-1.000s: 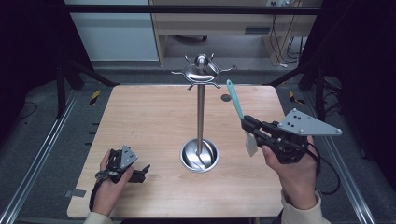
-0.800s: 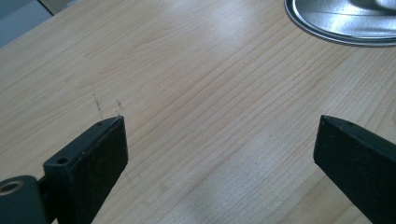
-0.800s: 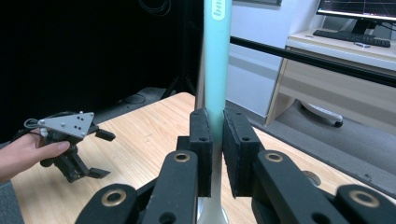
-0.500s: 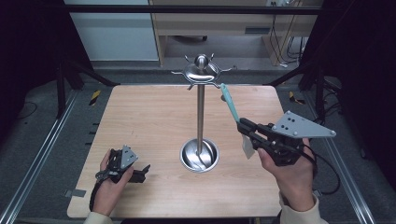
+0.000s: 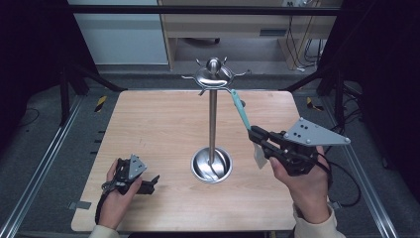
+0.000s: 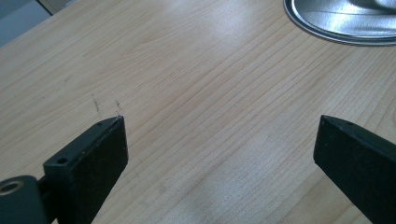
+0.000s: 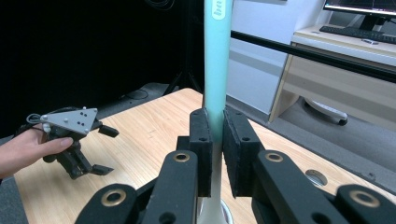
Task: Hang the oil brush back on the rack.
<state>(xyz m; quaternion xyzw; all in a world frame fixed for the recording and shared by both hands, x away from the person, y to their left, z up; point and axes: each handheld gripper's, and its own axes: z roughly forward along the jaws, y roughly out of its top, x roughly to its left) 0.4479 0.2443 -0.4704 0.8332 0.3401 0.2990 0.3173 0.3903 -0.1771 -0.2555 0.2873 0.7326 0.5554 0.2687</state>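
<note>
A metal utensil stand (image 5: 213,124) rises from a round dished base (image 5: 212,165) at mid-table, with a crown of hooks (image 5: 214,75) on top. My right gripper (image 5: 258,136) is shut on a teal-handled spatula (image 5: 239,109). Its handle points up and left toward the hooks, and its pale blade (image 5: 259,154) hangs below the jaws. In the right gripper view the pads (image 7: 201,135) clamp the teal handle (image 7: 217,56). My left gripper (image 5: 151,184) rests on the table at the front left, open. In the left gripper view nothing lies between its jaws (image 6: 219,135).
The wooden table (image 5: 148,129) has metal rails along both sides and dark floor beyond. The stand's base rim (image 6: 341,21) lies just ahead of the left gripper. A desk and cables stand behind the table's far edge.
The right gripper with the spatula has shifted slightly left, bringing the handle's tip closer to the stand's hooks. The left gripper has stayed put.
</note>
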